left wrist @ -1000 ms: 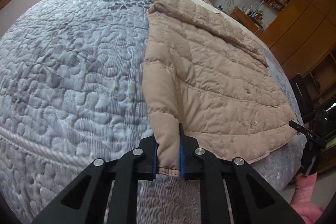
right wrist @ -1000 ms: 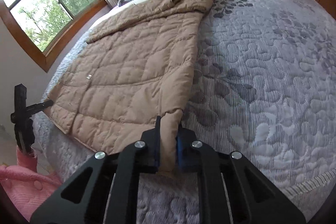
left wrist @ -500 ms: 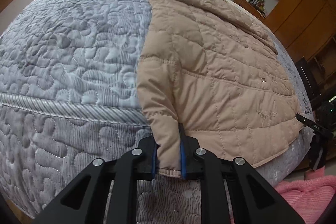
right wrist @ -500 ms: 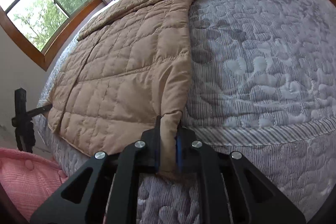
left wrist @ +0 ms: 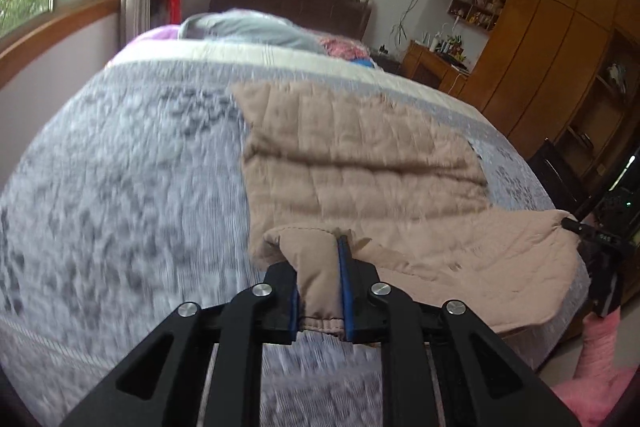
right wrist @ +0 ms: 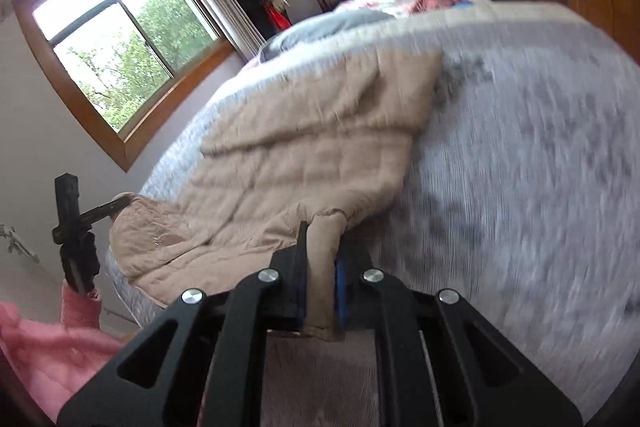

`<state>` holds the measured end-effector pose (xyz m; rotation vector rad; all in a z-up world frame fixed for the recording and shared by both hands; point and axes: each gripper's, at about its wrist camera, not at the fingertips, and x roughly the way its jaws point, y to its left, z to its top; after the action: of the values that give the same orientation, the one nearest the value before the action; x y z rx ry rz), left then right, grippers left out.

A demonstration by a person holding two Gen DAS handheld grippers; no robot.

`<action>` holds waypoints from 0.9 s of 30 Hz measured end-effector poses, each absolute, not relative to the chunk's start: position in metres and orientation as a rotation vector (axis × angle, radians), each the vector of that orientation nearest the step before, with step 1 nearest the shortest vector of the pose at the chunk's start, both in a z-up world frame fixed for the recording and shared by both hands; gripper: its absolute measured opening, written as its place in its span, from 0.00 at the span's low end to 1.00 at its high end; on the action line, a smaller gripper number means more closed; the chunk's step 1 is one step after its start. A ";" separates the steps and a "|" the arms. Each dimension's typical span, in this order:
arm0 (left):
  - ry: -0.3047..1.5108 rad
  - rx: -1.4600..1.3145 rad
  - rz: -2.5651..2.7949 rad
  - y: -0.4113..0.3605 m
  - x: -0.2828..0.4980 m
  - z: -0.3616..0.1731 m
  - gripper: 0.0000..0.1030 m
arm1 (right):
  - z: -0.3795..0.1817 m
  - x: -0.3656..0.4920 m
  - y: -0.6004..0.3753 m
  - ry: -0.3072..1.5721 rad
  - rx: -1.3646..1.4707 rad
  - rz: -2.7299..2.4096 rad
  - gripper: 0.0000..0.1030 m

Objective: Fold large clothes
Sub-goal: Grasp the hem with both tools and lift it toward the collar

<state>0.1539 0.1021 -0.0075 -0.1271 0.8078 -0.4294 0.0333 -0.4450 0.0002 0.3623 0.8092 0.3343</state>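
A large tan quilted coat [left wrist: 360, 163] lies across the grey patterned bedspread [left wrist: 120, 187]. My left gripper [left wrist: 320, 267] is shut on one corner of its near hem, and that corner is lifted and curling over toward the far side. My right gripper [right wrist: 320, 259] is shut on the other hem corner of the coat [right wrist: 304, 155], also raised off the bed. The hem between the two grippers hangs slack. In the left wrist view the right gripper [left wrist: 596, 239] shows at the right edge; in the right wrist view the left gripper [right wrist: 76, 211] shows at the left. Both views are blurred.
Pillows [left wrist: 248, 27] and a dark headboard [left wrist: 292, 3] stand at the far end of the bed. Wooden cabinets [left wrist: 552, 47] line the right wall, windows [right wrist: 120, 55] the left. A pink sleeve [right wrist: 48, 347] shows below the grippers.
Both grippers have risen with the hem corners, lifting the coat's near edge off the bed and curling it forward. The views have tilted up, so the headboard and windows show.
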 end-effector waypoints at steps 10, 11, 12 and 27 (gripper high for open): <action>0.750 -0.134 -0.396 0.081 0.283 0.041 0.15 | 0.041 0.166 -0.473 0.854 0.413 0.301 0.09; 0.756 -0.149 -0.393 0.078 0.301 0.041 0.15 | 0.041 0.179 -0.475 0.863 0.418 0.290 0.09; 0.758 -0.149 -0.387 0.075 0.313 0.041 0.15 | 0.039 0.192 -0.477 0.874 0.423 0.280 0.09; 0.948 -0.136 -0.255 0.039 0.478 -0.047 0.15 | -0.046 0.346 -0.513 1.087 0.552 0.156 0.09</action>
<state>0.4776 0.0391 -0.0465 -0.1358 0.9478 -0.2553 0.3458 -0.5130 -0.0465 0.5515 1.0868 0.1559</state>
